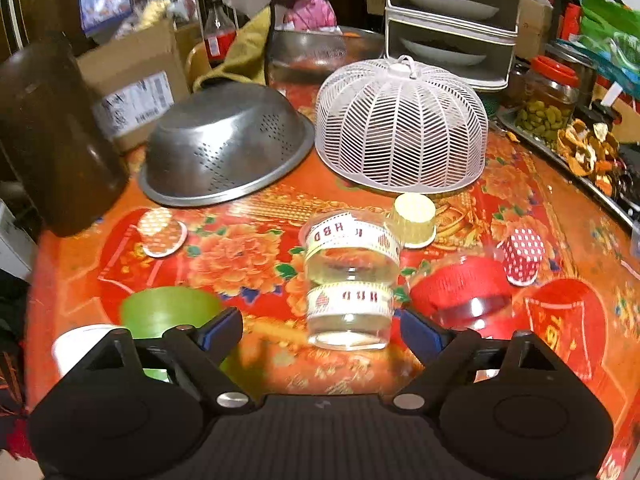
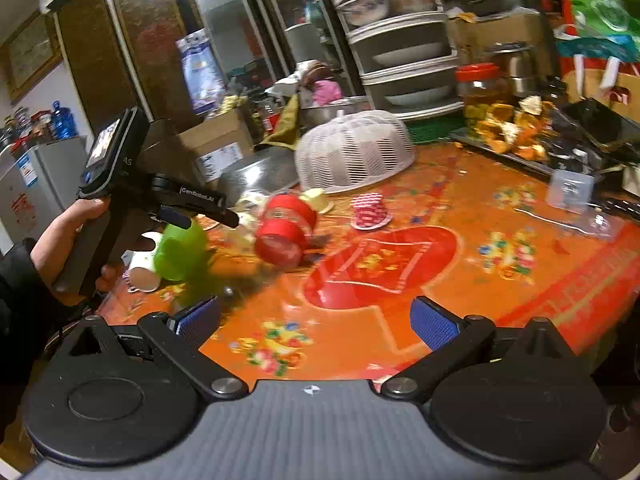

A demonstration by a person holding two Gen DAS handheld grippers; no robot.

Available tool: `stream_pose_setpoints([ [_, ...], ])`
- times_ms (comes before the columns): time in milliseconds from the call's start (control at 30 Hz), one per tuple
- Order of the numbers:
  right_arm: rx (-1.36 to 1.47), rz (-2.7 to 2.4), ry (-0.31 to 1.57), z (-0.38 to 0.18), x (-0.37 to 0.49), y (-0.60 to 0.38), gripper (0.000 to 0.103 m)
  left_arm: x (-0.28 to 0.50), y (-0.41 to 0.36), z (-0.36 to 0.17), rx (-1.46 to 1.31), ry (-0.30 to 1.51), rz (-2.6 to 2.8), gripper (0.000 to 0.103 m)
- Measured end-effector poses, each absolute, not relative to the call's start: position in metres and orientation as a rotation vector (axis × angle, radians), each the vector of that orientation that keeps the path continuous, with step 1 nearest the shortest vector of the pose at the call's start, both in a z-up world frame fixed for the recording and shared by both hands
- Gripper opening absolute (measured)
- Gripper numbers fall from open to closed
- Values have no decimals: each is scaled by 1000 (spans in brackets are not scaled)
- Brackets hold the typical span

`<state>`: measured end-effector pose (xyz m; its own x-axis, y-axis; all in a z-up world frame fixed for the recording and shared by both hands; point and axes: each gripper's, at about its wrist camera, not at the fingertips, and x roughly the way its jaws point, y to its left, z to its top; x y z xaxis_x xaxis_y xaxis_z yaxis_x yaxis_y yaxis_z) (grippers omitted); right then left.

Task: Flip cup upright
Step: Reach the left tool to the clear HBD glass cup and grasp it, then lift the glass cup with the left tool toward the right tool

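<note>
A clear plastic cup with white "HBD" bands [image 1: 350, 280] stands on the red flowered tablecloth [image 1: 248, 256], just ahead of my left gripper [image 1: 320, 328], whose blue-padded jaws are open on either side of its near end without touching. A clear cup with red bands [image 1: 460, 292] lies beside it on the right; it also shows in the right wrist view [image 2: 286, 230]. My right gripper [image 2: 316, 320] is open and empty over the tablecloth [image 2: 500, 264]. The left gripper [image 2: 200, 216], held by a hand, shows at the left of the right wrist view.
A green cup [image 1: 168, 312] and a white paper cup [image 1: 76, 344] lie at the left. Small paper cups lie inverted: yellow [image 1: 414, 220], red dotted [image 1: 522, 254], orange dotted [image 1: 162, 232]. A steel colander [image 1: 228, 144], white mesh food cover [image 1: 402, 128], dark jug [image 1: 52, 132] and tray of peels [image 1: 588, 152] stand behind.
</note>
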<state>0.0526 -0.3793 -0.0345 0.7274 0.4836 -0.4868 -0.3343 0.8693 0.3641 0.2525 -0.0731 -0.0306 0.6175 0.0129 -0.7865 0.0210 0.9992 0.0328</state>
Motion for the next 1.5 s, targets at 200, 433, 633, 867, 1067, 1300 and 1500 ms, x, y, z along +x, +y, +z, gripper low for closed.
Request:
stream_pose_setpoints([
  [200,295,436,628,-43,60,-391,102,268,-72,-41,-33,934,-56,85],
  [433,285,457,623,-43,59,-391,102,276,-72,-54,-42,962,-69,60],
  [633,290,457,619,-42,58,-390,102,269,-67,-52,-68,936,-68,57],
  [867,281,485,603,-35,55,-381,102,227,-52,-17,-102,853,-82,57],
  [1067,276,541,593,-30,52,-366,102,131,-48,29,-59,769,-96,57],
  [1300,257,614,612,-28,41,-343,102,20,-44,43,-46,733,9,57],
  [1500,281,698,678,-32,38,-324,102,5,-43,-13,-185,829,-25,57],
])
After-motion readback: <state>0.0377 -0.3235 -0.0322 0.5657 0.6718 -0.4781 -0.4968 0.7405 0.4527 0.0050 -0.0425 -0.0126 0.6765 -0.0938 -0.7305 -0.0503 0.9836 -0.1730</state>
